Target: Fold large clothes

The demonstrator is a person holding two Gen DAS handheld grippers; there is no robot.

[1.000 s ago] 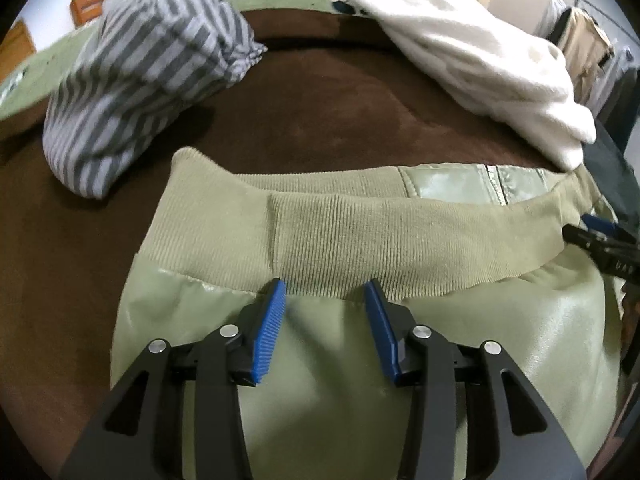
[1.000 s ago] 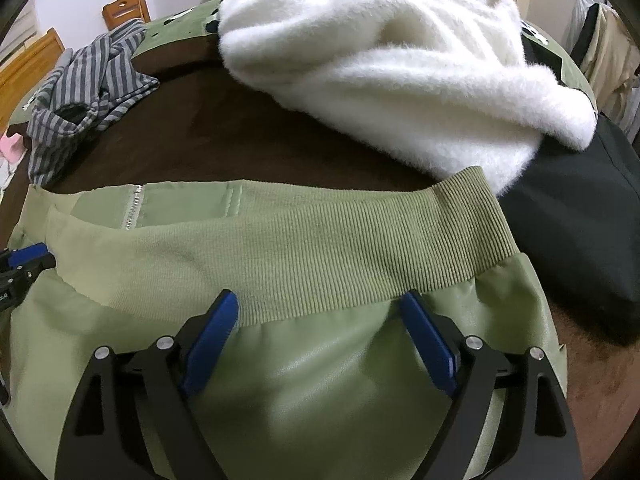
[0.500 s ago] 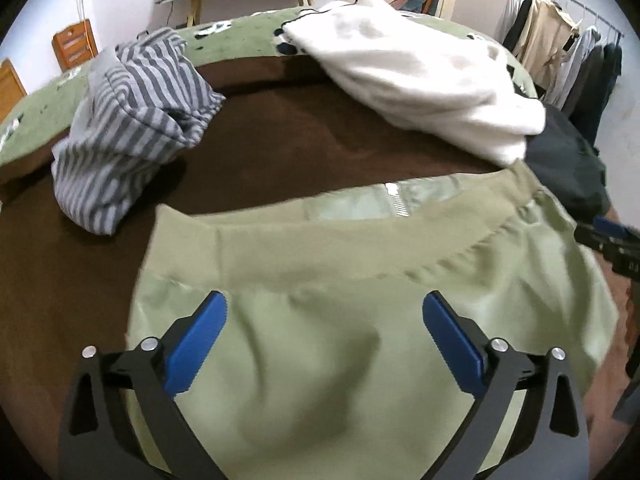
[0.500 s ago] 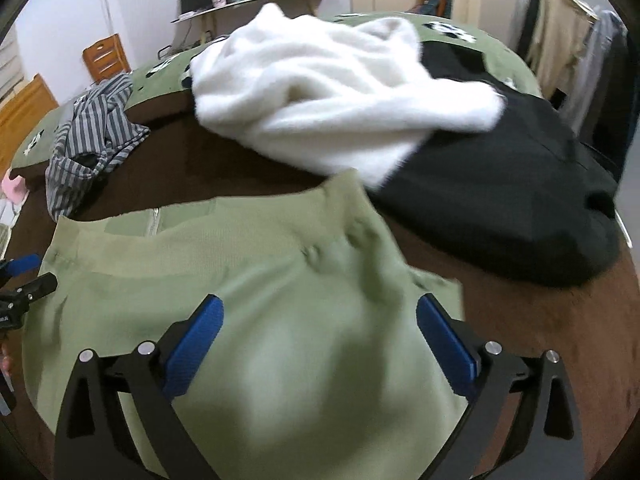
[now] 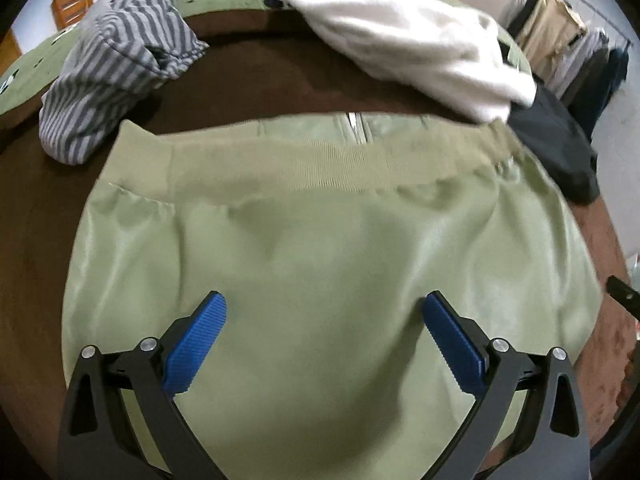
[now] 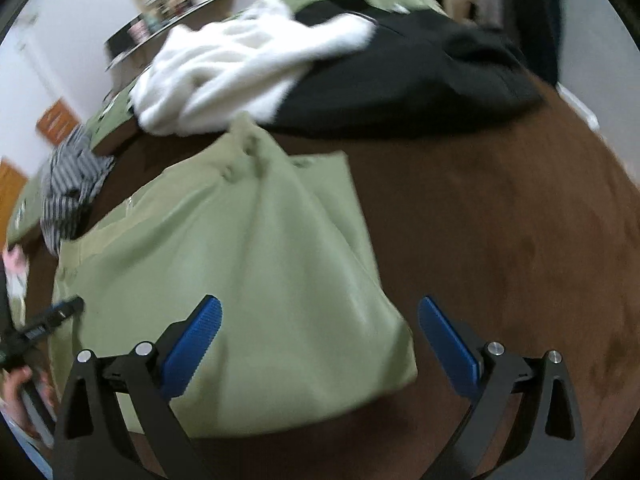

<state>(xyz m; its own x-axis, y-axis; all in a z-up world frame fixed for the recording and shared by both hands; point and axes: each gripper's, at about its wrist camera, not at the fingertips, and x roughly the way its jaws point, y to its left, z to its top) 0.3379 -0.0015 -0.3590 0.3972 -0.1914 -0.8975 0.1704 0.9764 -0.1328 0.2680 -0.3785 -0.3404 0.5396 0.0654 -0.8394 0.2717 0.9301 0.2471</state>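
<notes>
An olive green jacket (image 5: 320, 240) lies folded on the brown blanket (image 5: 248, 80), its ribbed hem (image 5: 320, 160) and zipper (image 5: 354, 126) at the far side. My left gripper (image 5: 325, 300) hovers over the jacket's smooth middle, jaws wide open, nothing between the blue pads. In the right wrist view the jacket (image 6: 240, 260) shows its right edge. My right gripper (image 6: 319, 304) stands open above that edge, one pad over cloth and the other over the bare blanket (image 6: 500, 240). The left gripper (image 6: 52, 316) appears at that view's left edge, with a hand (image 6: 16, 392) below it.
A grey striped garment (image 5: 116, 80) lies crumpled at the far left. A white fluffy sweater (image 5: 408, 40) lies at the far right, partly over a black garment (image 5: 556, 140). Hanging clothes (image 5: 580, 40) stand beyond the bed. Bare brown blanket stretches to the jacket's right.
Both grippers opened off the ribbed hem and pulled back toward the near side. The right gripper also swung to the right and rolled, so its view tilts.
</notes>
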